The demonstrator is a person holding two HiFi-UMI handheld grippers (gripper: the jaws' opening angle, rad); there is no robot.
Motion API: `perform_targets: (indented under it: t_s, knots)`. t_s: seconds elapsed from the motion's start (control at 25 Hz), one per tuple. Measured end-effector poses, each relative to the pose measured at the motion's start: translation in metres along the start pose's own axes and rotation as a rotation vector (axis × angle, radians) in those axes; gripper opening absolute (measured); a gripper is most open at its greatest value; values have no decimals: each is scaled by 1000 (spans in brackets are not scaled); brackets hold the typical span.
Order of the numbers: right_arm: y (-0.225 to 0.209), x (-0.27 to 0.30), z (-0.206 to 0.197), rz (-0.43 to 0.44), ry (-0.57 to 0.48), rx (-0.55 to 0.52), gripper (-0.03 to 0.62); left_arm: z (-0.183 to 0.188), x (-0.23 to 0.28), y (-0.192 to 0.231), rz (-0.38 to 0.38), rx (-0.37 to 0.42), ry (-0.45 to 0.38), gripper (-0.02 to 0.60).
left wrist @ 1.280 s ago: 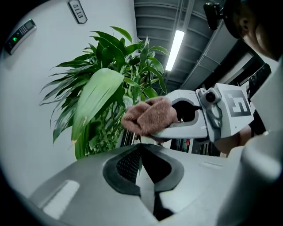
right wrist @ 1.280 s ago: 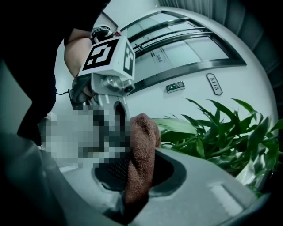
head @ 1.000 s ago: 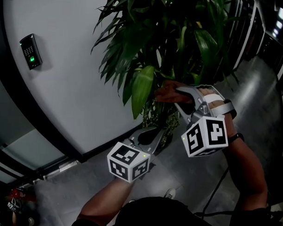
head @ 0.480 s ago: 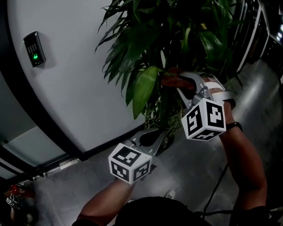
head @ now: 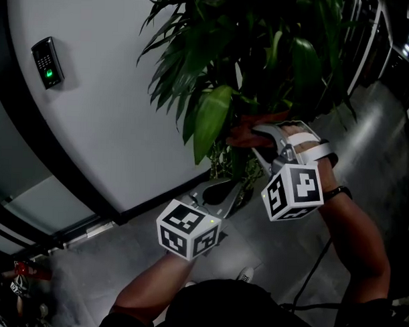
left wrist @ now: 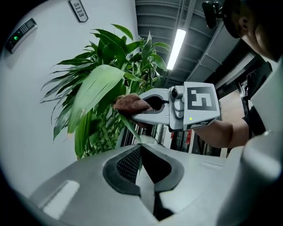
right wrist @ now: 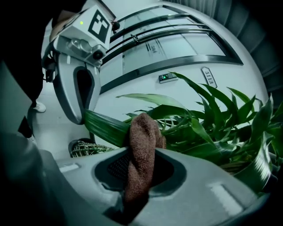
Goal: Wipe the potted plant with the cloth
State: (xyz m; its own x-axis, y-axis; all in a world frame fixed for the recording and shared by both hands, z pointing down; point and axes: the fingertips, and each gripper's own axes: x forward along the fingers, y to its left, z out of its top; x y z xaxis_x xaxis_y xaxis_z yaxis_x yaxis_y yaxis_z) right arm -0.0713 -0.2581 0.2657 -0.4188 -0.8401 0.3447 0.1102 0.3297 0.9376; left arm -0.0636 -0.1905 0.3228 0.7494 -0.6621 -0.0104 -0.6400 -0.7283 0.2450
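Risk: leaf (right wrist: 106,127) pinched near tip by left tongs (left wrist: 140,153) and held stretched. Hard pull or heavy stroke with cloth (right wrist: 141,141) likely tears leaf or snaps it at stem. Bunched cloth may snag neighbouring leaves. Strong tug could rock potted plant (head: 248,54), which stands on floor beside white wall (head: 105,122).
Left tongs: closed, clamped on leaf end.
Right tongs (right wrist: 142,170): clamped on brown cloth; cloth lies against same leaf, near left tongs.
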Motion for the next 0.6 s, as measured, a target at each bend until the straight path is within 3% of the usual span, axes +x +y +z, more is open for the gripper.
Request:
perform_targets:
  t_s: [0.36,0.6]
  knots:
    - [49,-22,23,135,-45,-71,71,-3,0,5,-6,-17,12,17]
    - [67,-33,33,165,-66,-19,71,-5,-3,6,-7,2,25,18]
